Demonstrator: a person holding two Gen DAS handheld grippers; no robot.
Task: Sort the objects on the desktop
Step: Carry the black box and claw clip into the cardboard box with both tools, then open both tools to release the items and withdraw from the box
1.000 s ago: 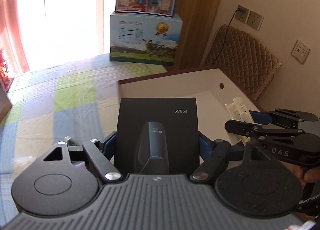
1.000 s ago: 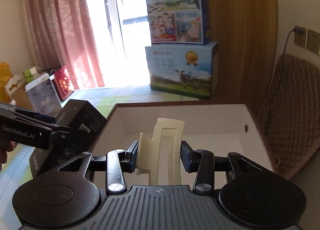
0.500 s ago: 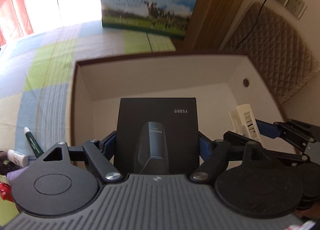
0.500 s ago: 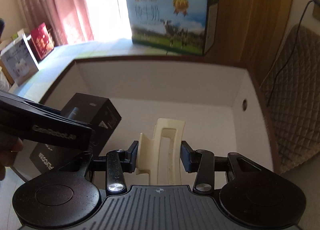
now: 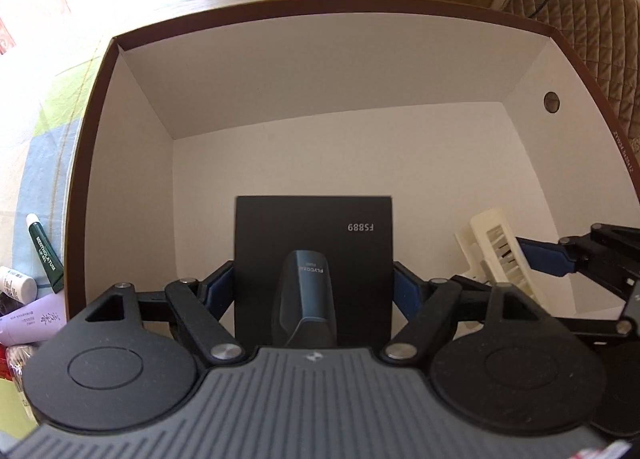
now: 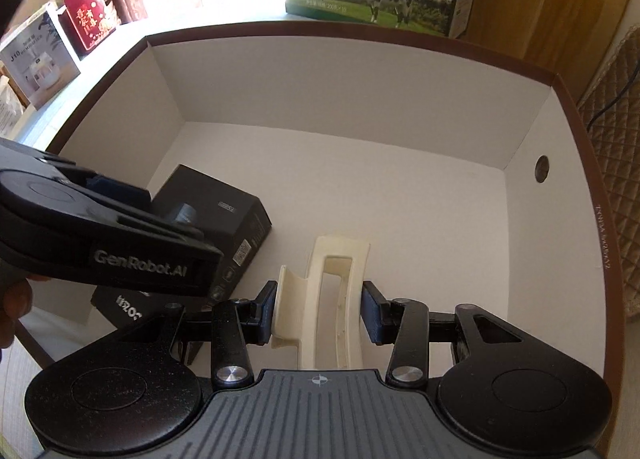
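Left tongs [image 5: 313, 291] clamped on black box [image 5: 313, 255], held inside brown-rimmed carton [image 5: 320, 59], low at its left side. Right tongs [image 6: 319, 313] clamped on cream hair clip [image 6: 330, 299], inside carton beside box. Tubes [image 5: 44, 251] outside on surface.

Black tool [image 5: 313, 291], blue pads, silver screws

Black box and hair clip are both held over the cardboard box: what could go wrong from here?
1. The left gripper and right gripper sit close together, so they may bump when opening.
2. The black box looks tilted; released, it might tip.
3. The cream hair clip could land against the black box rather than on the bare floor of the cardboard box.
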